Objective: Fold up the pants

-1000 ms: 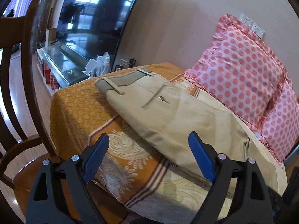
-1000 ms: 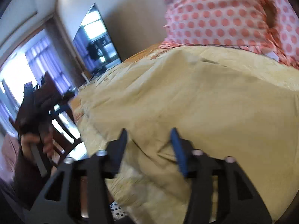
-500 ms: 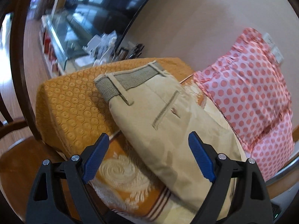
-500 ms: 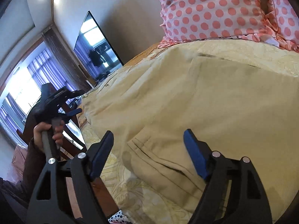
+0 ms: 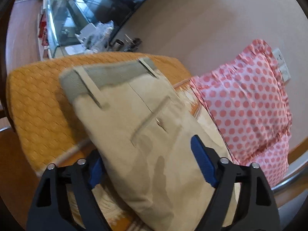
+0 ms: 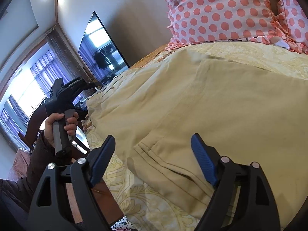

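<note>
Beige pants [image 5: 138, 134] lie folded on an orange and yellow patterned seat cover [image 5: 38, 104], waistband at the far end. My left gripper [image 5: 148, 165] is open and straddles the pants' near edge, left finger partly under the cloth edge. In the right wrist view the same pants [image 6: 221, 105] spread across the cover, hem end nearest. My right gripper [image 6: 152, 157] is open just above the hem corner, holding nothing. The left gripper [image 6: 75, 88] and the hand holding it show at the far left there.
Pink polka-dot pillows [image 5: 250, 105] lean against the wall on the right, also seen in the right wrist view [image 6: 231, 13]. A TV [image 6: 102, 44] and a glass cabinet [image 5: 63, 25] stand beyond the seat. A wooden chair frame [image 6: 32, 123] is left.
My left gripper has moved forward and down onto the pants' near edge. My right gripper has opened wider and drawn back a little from the hem.
</note>
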### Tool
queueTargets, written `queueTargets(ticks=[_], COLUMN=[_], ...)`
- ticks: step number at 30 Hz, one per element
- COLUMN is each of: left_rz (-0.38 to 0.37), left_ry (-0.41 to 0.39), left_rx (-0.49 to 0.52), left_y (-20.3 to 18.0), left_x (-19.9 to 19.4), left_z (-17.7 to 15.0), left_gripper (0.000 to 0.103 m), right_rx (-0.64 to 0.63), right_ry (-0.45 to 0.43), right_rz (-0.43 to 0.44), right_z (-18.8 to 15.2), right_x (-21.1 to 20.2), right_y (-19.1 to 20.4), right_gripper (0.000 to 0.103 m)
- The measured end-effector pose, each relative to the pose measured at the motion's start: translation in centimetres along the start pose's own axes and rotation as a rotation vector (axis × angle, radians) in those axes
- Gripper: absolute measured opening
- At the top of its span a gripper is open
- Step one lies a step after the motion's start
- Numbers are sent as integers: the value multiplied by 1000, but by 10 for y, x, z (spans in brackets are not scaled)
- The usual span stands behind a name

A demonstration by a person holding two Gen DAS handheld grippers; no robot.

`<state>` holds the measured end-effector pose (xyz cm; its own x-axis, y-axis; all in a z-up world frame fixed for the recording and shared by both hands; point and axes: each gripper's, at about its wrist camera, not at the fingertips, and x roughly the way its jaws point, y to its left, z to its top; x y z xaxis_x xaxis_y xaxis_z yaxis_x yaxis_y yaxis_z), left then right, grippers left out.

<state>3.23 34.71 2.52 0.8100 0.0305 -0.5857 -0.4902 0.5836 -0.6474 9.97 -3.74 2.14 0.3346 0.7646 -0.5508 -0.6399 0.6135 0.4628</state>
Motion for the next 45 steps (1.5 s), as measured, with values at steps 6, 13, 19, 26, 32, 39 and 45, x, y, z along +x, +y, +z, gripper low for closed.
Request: queueTargets(ticks=[6, 13, 19, 26, 32, 39, 45], left_rz=[13, 79, -98, -436, -348, -332, -310], left_ry=[-11, -149, -190, 143, 225, 207, 179], left_rx=[-93, 273, 669, 1102, 1284, 1359, 1400], left_y=[19, -71, -207, -297, -278, -268, -266], left_x=[1, -32, -64, -44, -9, -16, -34], left_z=[9, -8, -81, -273, -349, -351, -360], left_gripper=[13, 9, 9, 10, 11, 11, 12], right_rx=[6, 63, 150, 353, 446, 457, 433], right_ry=[-7, -95, -278, -419, -440, -461, -473], right_rz=[21, 59, -58, -247, -326, -325, -326], right_z=[-4, -18, -40, -80, -102, -99, -89], right_x=[-10, -62, -139, -216, -241, -244, -249], right_y=[-1, -17, -52, -105, -135, -140, -136], right_gripper=[81, 84, 84, 84, 83, 84, 84])
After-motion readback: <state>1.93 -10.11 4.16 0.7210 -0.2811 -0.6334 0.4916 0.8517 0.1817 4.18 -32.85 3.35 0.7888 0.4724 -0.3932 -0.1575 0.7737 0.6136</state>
